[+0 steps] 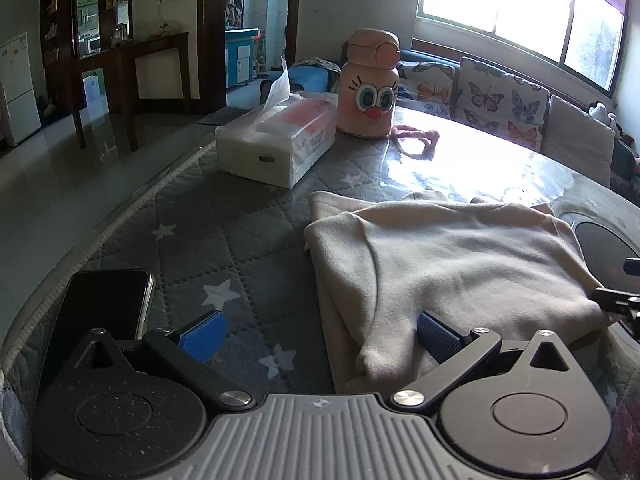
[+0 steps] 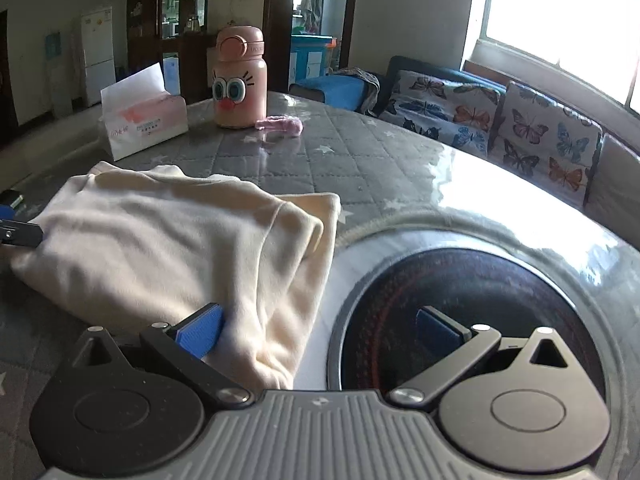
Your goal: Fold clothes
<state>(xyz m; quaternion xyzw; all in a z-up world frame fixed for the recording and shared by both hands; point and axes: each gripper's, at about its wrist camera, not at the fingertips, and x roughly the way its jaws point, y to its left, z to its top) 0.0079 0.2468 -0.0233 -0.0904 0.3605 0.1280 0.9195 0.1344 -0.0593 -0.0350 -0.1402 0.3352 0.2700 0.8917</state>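
Note:
A cream garment (image 1: pixel 448 264) lies folded into a thick bundle on the grey quilted table cover (image 1: pixel 224 220). My left gripper (image 1: pixel 320 336) stands open at its near left corner, with the right blue pad resting on the cloth and the left pad over the bare cover. In the right wrist view the same cream garment (image 2: pixel 172 240) fills the left half. My right gripper (image 2: pixel 320 332) is open at its near right corner, left pad against the cloth, right pad over a dark round hotplate (image 2: pixel 472 292). Neither gripper is closed on the fabric.
A tissue box (image 1: pixel 276 144), a pink cartoon-face bottle (image 1: pixel 370 84) and a pink hair tie (image 1: pixel 416 140) stand at the far side. A black phone (image 1: pixel 100 312) lies near left. A sofa with butterfly cushions (image 2: pixel 532 132) runs behind the table.

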